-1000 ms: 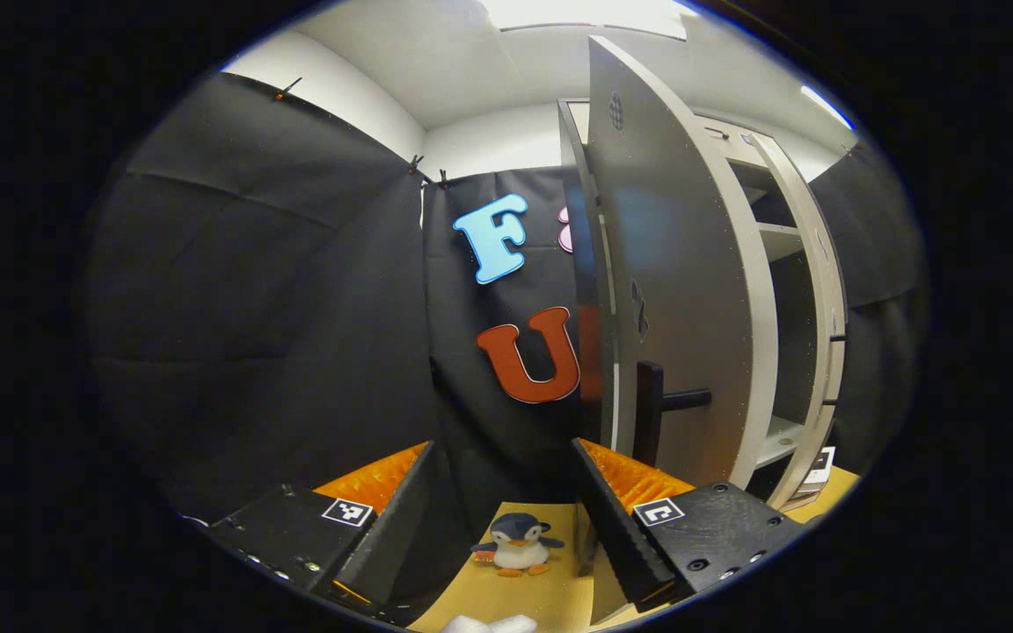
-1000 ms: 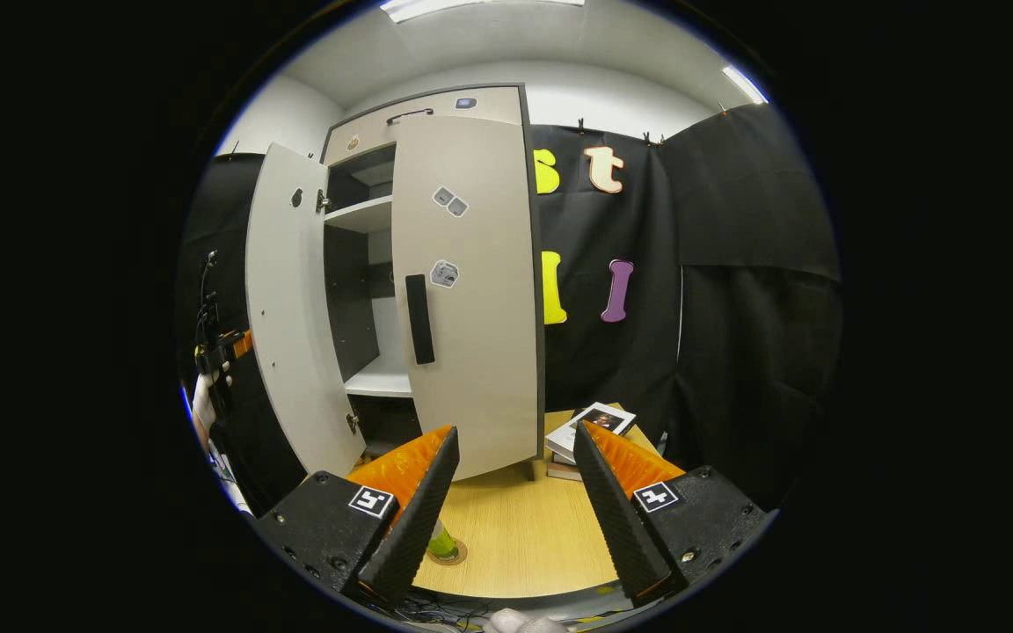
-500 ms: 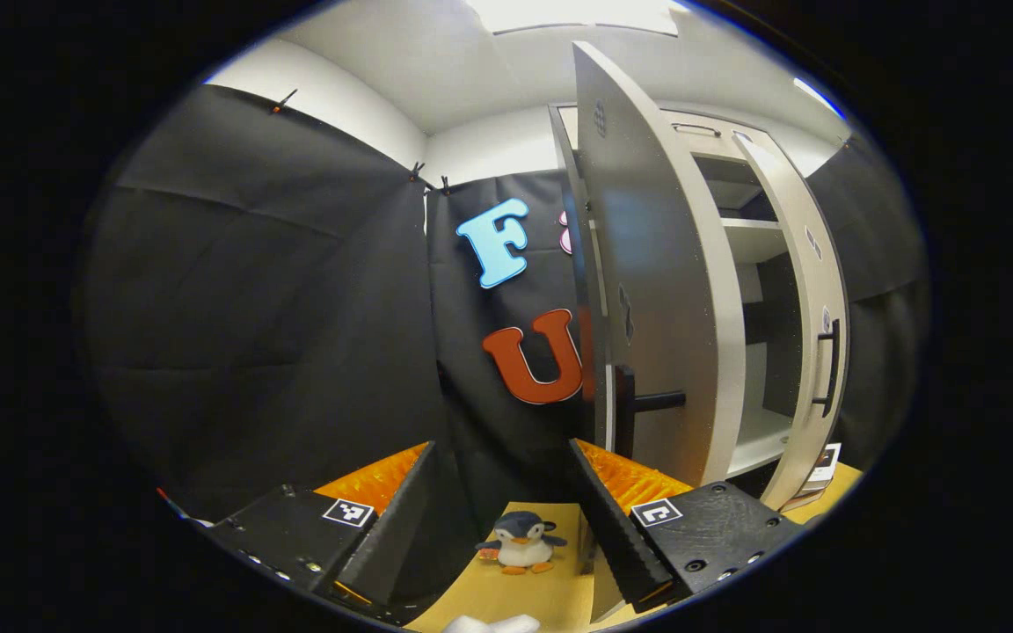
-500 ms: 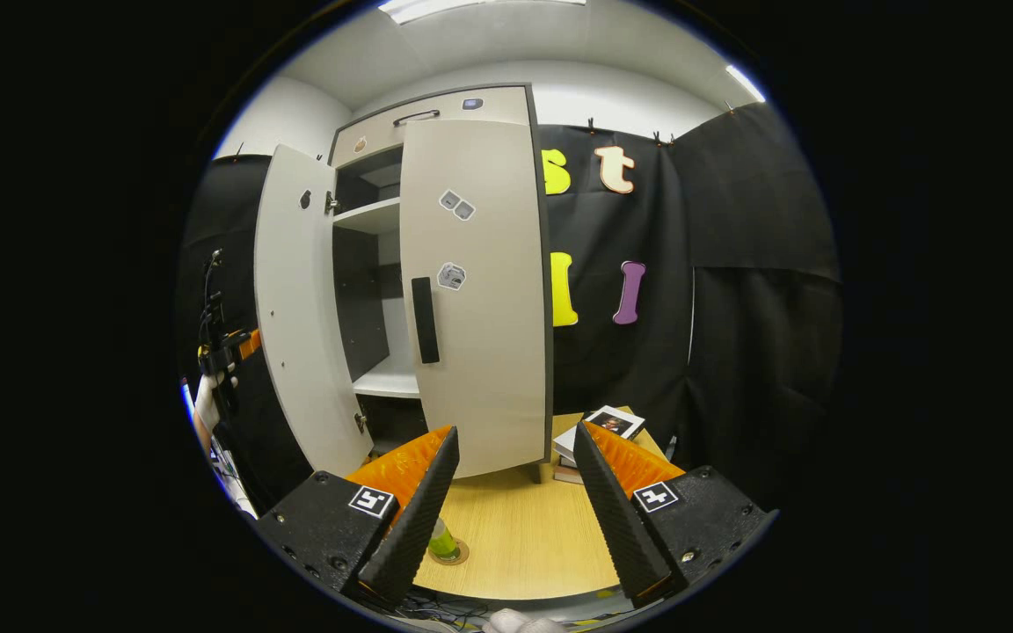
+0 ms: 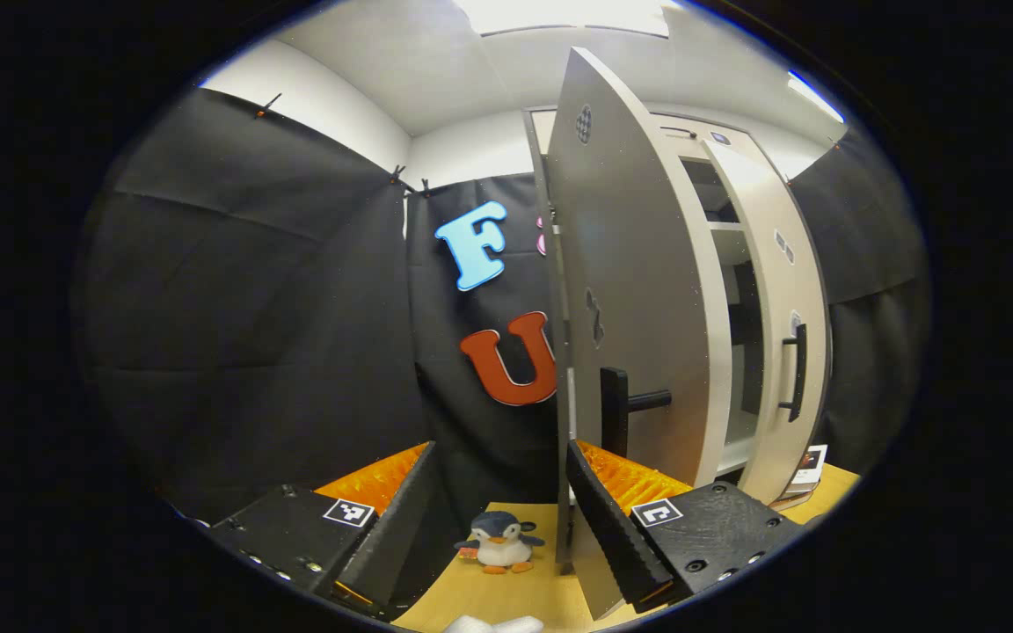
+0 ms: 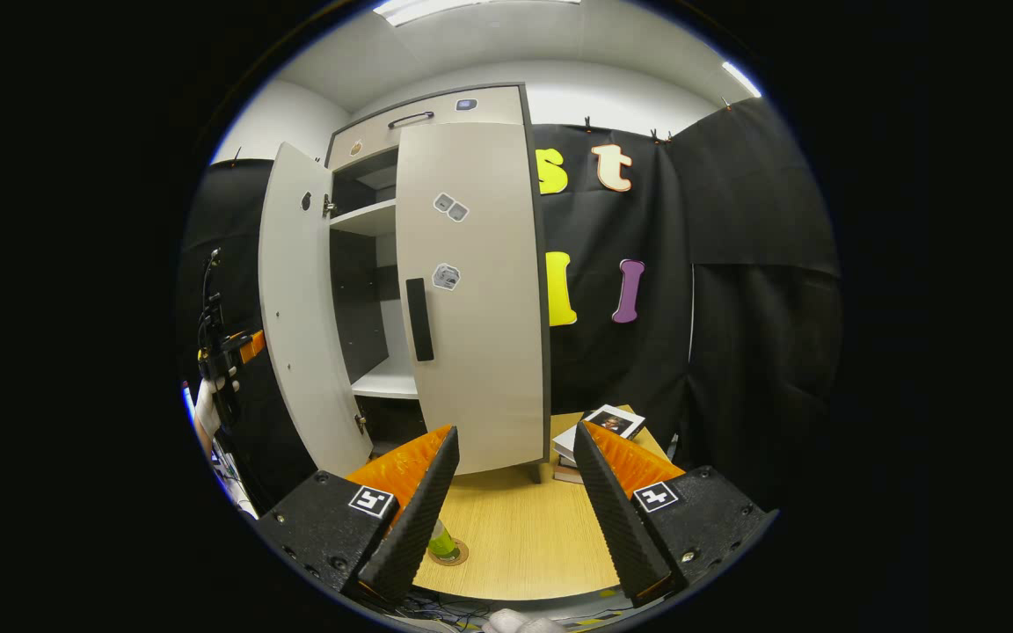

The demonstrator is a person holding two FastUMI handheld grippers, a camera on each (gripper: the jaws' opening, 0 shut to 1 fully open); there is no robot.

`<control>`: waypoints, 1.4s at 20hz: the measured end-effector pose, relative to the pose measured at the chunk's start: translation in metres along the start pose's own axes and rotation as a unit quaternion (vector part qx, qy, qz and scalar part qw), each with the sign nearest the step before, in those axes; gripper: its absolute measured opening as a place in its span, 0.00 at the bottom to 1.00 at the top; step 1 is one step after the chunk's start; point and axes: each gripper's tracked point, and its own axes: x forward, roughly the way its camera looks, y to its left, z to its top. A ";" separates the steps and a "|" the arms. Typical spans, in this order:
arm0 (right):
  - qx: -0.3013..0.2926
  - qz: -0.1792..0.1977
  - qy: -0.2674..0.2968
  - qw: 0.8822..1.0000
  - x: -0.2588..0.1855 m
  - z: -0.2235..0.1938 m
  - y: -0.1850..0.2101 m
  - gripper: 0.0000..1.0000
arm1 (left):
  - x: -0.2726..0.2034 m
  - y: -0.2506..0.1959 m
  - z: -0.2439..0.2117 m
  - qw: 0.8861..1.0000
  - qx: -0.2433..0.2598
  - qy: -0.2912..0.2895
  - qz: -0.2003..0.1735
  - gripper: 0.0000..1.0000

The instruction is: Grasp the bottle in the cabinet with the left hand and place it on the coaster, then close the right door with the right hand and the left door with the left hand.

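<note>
The green bottle (image 6: 442, 542) stands on the round coaster (image 6: 454, 554) on the wooden table, partly hidden behind one finger of my right gripper (image 6: 515, 492), which is open and holds nothing. The cabinet's right door (image 6: 471, 299) lies against the cabinet. The left door (image 6: 300, 308) stands ajar. My left gripper (image 5: 498, 479) is open just outside that left door (image 5: 630, 290); the door's edge sits between its fingers, close to the right fingertip (image 5: 599, 492). The door's dark handle (image 5: 625, 409) is just above that finger. A hand holds the left gripper (image 6: 223, 347) beside the door.
A plush penguin (image 5: 498, 543) sits on the table near the cabinet's left foot. A small stack of books (image 6: 599, 426) lies right of the cabinet. Black cloth walls close the booth on both sides. The open shelves (image 6: 379, 378) show between the doors.
The left gripper has shifted closer to the left door's outer face, and the door has swung slightly toward the cabinet. The right gripper has barely moved.
</note>
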 end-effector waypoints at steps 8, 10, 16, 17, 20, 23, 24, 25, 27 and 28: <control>0.005 -0.017 -0.011 1.000 -0.010 0.004 0.000 0.82 | 0.013 -0.077 0.005 0.998 -0.006 -0.006 -0.065 0.94; 0.004 -0.024 -0.016 1.000 -0.013 0.004 0.000 0.82 | 0.020 -0.088 0.004 0.998 -0.007 0.000 -0.069 0.90; 0.008 -0.033 -0.020 0.999 -0.018 0.003 0.003 0.82 | 0.009 -0.102 0.002 0.997 0.005 0.008 -0.083 0.96; 0.008 -0.032 -0.022 0.999 -0.017 0.004 0.006 0.82 | 0.003 -0.103 0.001 0.996 0.001 0.009 -0.088 0.96; 0.001 -0.024 -0.033 0.999 -0.013 0.010 0.016 0.82 | -0.024 -0.105 0.000 0.994 -0.008 0.015 -0.104 0.96; -0.004 -0.014 -0.039 0.999 -0.006 0.011 0.030 0.81 | -0.051 -0.093 0.000 0.995 -0.016 0.014 -0.096 0.96; -0.007 -0.012 -0.040 0.999 -0.004 0.011 0.035 0.81 | -0.059 -0.088 0.002 0.996 -0.019 0.012 -0.091 0.96; -0.008 -0.007 -0.042 0.999 -0.001 0.012 0.041 0.81 | -0.067 -0.083 0.001 0.996 -0.021 0.010 -0.084 0.96; -0.010 0.002 -0.048 0.999 0.004 0.015 0.051 0.81 | -0.082 -0.072 0.002 0.997 -0.025 0.008 -0.073 0.96; -0.014 0.002 -0.050 0.999 0.006 0.016 0.054 0.82 | -0.088 -0.067 0.000 0.997 -0.022 0.006 -0.067 0.95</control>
